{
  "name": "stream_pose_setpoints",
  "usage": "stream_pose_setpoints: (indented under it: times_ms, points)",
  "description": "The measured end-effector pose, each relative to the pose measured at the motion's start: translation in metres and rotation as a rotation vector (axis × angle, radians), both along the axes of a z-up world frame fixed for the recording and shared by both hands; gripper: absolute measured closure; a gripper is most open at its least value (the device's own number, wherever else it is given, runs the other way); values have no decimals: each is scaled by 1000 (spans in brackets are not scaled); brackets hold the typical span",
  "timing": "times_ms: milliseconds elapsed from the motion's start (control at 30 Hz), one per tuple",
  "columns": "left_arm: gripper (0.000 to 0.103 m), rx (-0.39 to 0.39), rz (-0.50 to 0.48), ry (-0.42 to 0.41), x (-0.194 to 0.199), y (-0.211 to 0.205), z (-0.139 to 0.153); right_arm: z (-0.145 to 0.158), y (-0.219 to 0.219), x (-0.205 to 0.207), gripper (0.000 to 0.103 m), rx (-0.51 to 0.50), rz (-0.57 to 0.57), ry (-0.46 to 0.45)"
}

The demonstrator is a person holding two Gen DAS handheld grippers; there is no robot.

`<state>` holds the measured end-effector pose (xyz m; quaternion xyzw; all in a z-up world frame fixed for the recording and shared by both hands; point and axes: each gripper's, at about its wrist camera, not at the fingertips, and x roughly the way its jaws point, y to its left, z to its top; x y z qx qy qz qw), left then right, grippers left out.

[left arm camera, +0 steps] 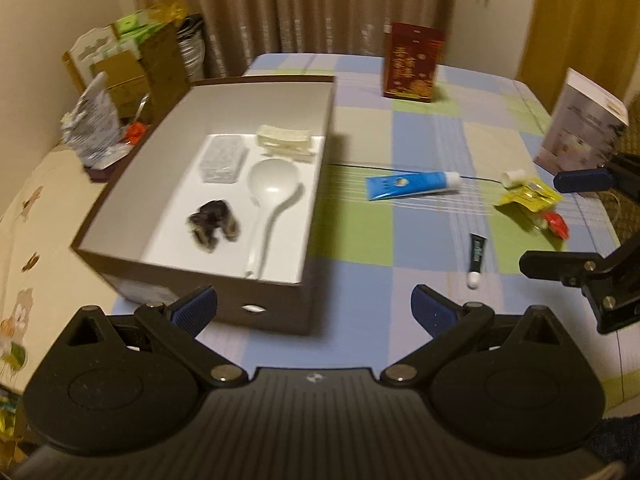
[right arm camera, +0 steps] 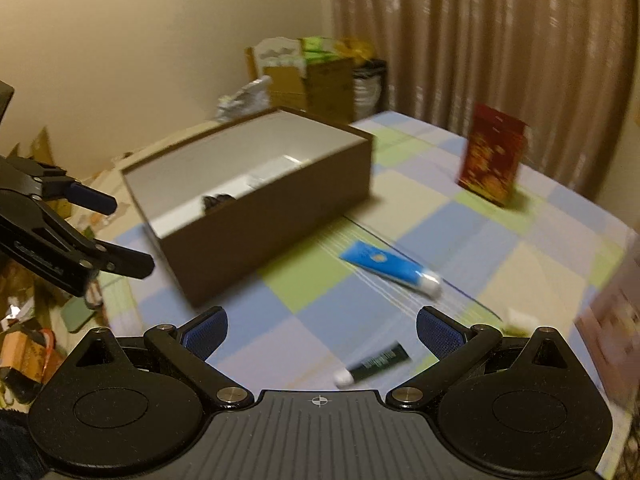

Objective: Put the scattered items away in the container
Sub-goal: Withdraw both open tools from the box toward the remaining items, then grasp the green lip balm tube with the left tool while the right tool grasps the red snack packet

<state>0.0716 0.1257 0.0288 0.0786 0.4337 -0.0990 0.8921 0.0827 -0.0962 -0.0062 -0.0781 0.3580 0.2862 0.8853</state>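
Brown cardboard box (left arm camera: 224, 200) sits ahead-left of the left gripper (left arm camera: 314, 312), holding four things. Both grippers are spread wide and empty. The small dark tube (right arm camera: 376, 364) lies right between the right gripper (right arm camera: 322, 336) jaws; it could roll away if nudged. Four items remain out, two of them tubes.

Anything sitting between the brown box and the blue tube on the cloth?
No, only bare checked tablecloth lies between the brown box and the blue tube; both wrist views show it.
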Motion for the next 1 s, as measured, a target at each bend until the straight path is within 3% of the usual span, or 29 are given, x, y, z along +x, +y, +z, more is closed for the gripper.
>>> stream_pose_setpoints:
  times_ms: [633,1000]
  points:
    - [4,-4,-260,59,21,-81,-28,-22,-80,-5,0,-39,-252,103]
    - [16,2,-359,146,47,-121,-70,-45,-116,1,0,-44,-375,183]
